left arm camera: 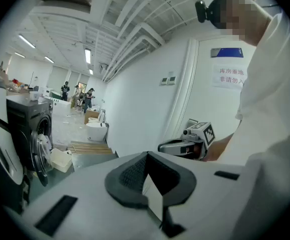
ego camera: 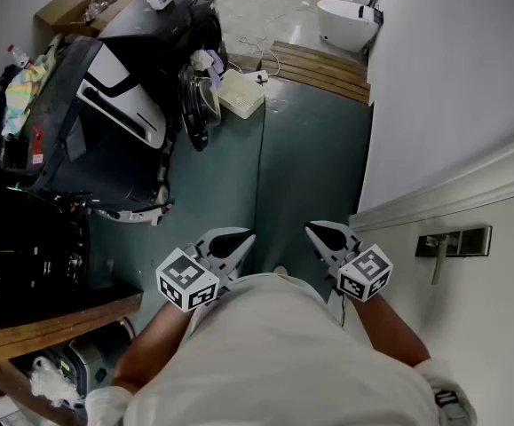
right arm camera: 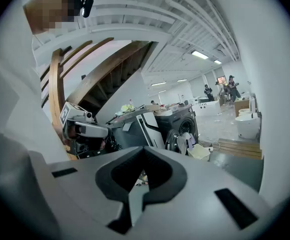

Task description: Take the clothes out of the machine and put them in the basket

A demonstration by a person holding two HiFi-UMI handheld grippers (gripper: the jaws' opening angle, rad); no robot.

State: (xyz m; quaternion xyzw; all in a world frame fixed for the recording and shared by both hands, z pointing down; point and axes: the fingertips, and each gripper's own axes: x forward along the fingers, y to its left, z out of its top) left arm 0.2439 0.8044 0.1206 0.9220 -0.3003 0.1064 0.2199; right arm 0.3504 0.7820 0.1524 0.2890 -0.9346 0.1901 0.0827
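— How are your two grippers at this moment?

— Both are close in front of my body, above the floor [ego camera: 301, 167]. My left gripper [left arm camera: 146, 155] has its jaws together, tip against tip, and there is nothing between them. My right gripper [right arm camera: 143, 151] is the same: it is closed fully and holds nothing.

— Do they touch each other?

— No. They are side by side with a gap between them, and both point forward.

— And where are the clothes?

— Farther ahead, on my left side. The washing machine [ego camera: 190, 16] stands there. It is dark, and its round door [ego camera: 196, 105] is swung open. A pale cloth [ego camera: 205, 60] hangs at the opening. If more clothes are inside, I cannot tell.

— And the basket?

— The basket [ego camera: 241, 93] has a cream colour and sits on the grey-green floor, just beside the open door, at the right of it in the head view. It is well apart from my grippers.

— What is beyond it?

— Behind the basket lies a wooden pallet [ego camera: 319, 65]. Farther again there is a white tub [ego camera: 343, 25], near the white wall [ego camera: 452, 105].
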